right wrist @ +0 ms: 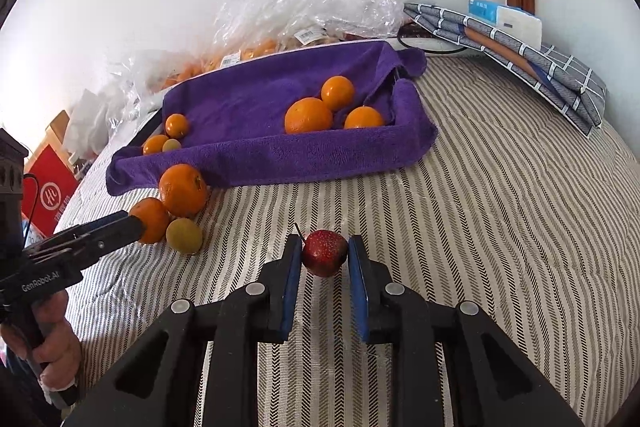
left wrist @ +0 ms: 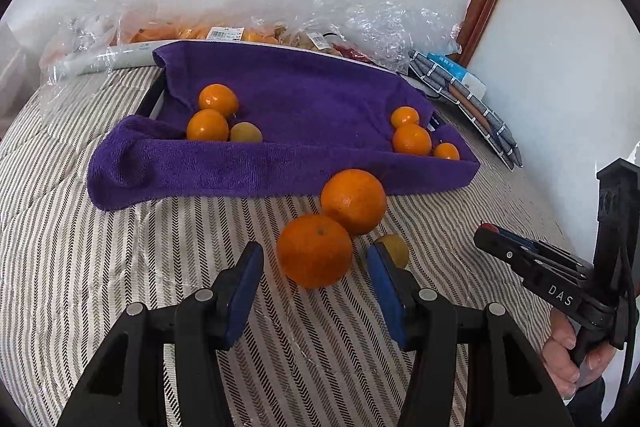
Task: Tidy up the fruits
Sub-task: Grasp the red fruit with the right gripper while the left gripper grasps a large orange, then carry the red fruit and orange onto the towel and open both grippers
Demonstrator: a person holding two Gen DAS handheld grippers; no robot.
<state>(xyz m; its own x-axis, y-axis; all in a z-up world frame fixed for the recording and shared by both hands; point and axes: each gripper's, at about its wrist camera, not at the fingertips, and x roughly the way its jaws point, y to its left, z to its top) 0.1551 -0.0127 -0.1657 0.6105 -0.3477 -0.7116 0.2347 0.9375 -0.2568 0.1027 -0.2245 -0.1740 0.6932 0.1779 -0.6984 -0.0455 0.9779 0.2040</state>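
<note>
Both grippers lined up on loose fruit

Left gripper (left wrist: 316, 259) gapes around an orange (left wrist: 315, 250); right gripper (right wrist: 325, 253) brackets a red fruit (right wrist: 324, 253), jaws not yet clamped, both on the bed (right wrist: 500, 207) near the towel-lined tray (right wrist: 248, 155), likely their destination.

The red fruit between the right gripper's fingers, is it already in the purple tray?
No, the red fruit lies on the striped cloth, outside the purple tray.

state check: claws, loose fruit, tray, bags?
left claw: open, around near orange
right claw: open, flanking red fruit, contact unclear
far orange: on bedspread, against near orange
green fruit: on bedspread, loose
tray: towel-lined, six fruits inside
bags: crumpled, fruit inside
</note>
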